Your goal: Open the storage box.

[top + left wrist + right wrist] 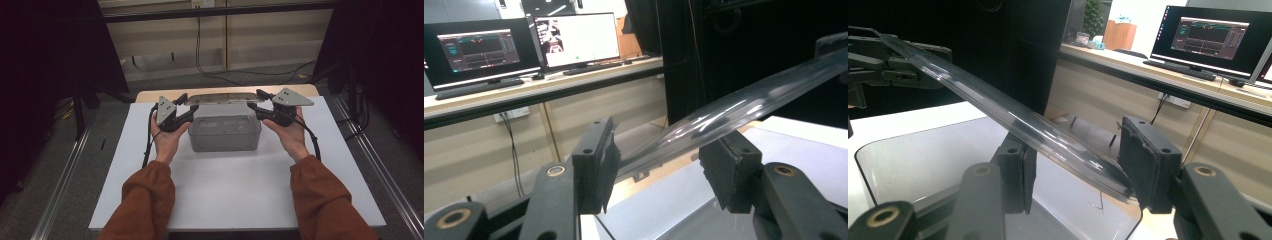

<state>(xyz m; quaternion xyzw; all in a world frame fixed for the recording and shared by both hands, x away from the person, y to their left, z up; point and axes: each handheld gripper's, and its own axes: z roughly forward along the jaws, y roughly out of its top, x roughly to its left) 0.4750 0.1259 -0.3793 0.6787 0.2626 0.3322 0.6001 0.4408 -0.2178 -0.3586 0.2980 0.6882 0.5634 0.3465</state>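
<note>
Lid: our left gripper [187, 106] and right gripper [254, 99] hold the clear lid [220, 98] by its ends, just above the box [225, 134].
Jaws: our gripper views show them spread, the lid's edge between.
High view: the box's place mid-table [240, 200].

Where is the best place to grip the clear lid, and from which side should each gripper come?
Grip the clear lid by its two short ends, each gripper coming from its own side, jaws across the thin rim. It is long, flat and flexible, so holding both ends probably keeps it level above the box.

My white table [235, 195], wooden strip along its far edge, a clear plastic bin [225, 134] standing directly on it near the far middle, grey floor around it
</note>
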